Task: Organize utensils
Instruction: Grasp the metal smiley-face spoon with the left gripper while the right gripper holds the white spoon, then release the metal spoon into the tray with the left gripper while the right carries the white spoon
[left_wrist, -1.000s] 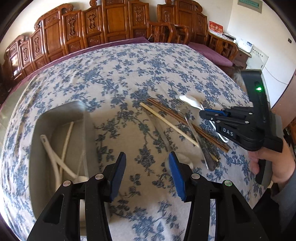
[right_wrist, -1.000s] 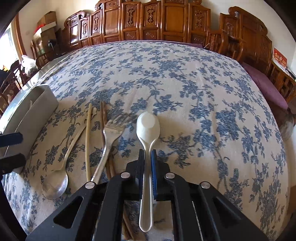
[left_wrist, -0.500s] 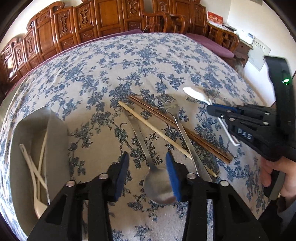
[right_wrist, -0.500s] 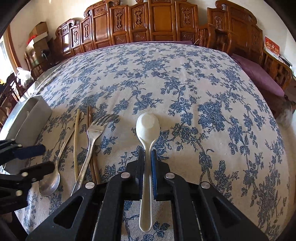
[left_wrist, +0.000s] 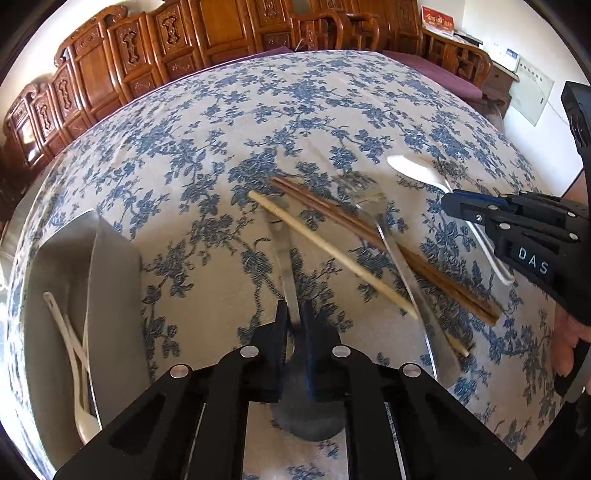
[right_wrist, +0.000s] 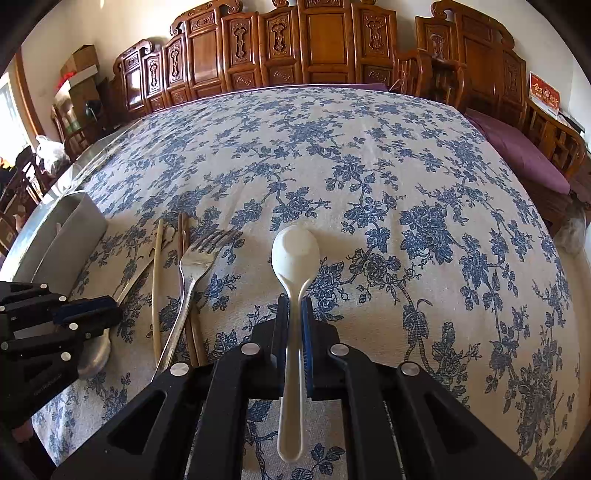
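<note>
- While the metal fork lies flat on the floral-clothed worktop, it serves as the reference point for all that follows.
- Left hand-held gripper: its jaws have just been closing and now pinch the handle of the metal spoon, which lies left of the fork; the spoon's bowl sits beneath the gripper body.
- Right hand-held gripper: jaws clamped on the handle of the white plastic spoon, right of the fork, bowl pointing away from the gripper; whether the bowl touches the cloth cannot be told.
- Pale chopstick: lies between the metal spoon and the fork, crossing over the spoon's handle.
- Dark brown chopsticks: a pair, passing under the fork.
- Grey tray: well to the left of the fork, holding white utensils.
- Carved wooden chairs: along the worktop's far side, beyond the fork.
</note>
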